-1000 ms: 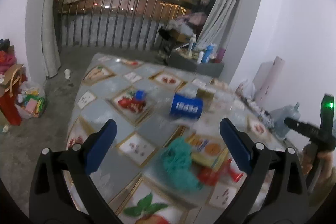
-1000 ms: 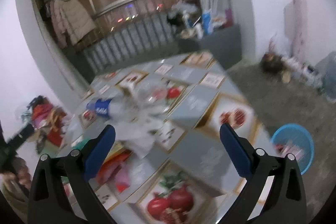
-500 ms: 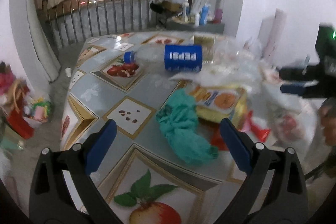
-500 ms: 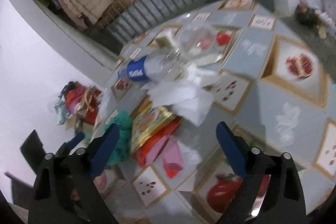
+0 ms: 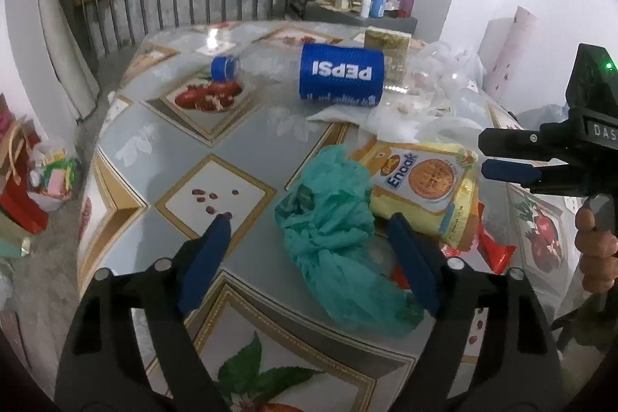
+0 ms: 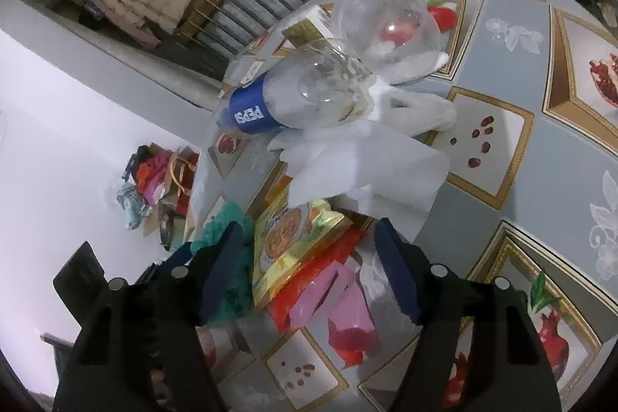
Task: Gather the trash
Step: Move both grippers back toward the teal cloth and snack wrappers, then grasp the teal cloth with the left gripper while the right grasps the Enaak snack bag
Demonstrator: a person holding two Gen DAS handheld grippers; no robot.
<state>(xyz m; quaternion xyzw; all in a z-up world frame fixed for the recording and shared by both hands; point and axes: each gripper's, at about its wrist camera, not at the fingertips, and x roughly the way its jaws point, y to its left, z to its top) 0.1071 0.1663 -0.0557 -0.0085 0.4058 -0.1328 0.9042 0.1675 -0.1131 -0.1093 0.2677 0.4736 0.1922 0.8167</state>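
Both sets of jaws closing, nothing pinched yet: left gripper [image 5: 309, 230] straddles teal plastic bag [image 5: 332, 242], right gripper [image 6: 309, 238] straddles Enaak snack packet [image 6: 293, 242]; bite deep into crumpled folds.

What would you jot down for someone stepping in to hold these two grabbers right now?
Left gripper: jaws closing around the teal bag, not pinching yet.
Right gripper: jaws closing over the yellow snack packet, nothing held.
Table: the Pepsi bottle, white tissues, red wrapper and pink wrappers lie loose.
Done: nothing collected.
Left: all of it.
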